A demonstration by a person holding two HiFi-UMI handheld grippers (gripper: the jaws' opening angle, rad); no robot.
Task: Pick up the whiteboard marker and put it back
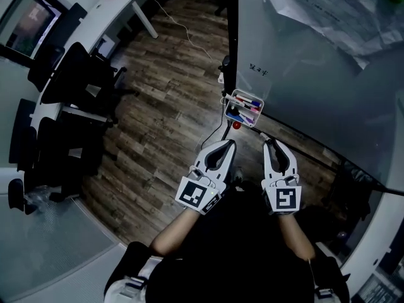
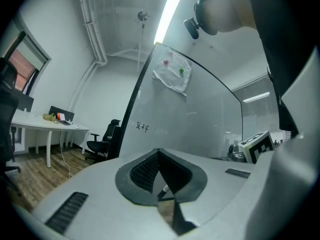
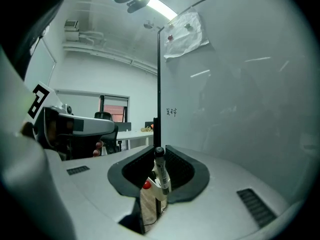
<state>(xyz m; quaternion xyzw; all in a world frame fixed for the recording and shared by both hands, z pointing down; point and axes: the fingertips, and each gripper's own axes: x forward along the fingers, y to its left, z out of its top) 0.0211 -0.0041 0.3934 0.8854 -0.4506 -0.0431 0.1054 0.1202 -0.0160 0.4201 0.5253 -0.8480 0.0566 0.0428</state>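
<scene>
Right tool pinches the whiteboard marker roughly upright; its holder lies just ahead, seemingly slightly left. Left tool is pressed together.

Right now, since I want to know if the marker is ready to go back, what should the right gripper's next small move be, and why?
Probably move the right gripper forward and slightly left, toward the marker tray on the whiteboard. Its jaws are closed on the whiteboard marker, and the tray lies just ahead, apart from the gripper, with other markers in it.
</scene>
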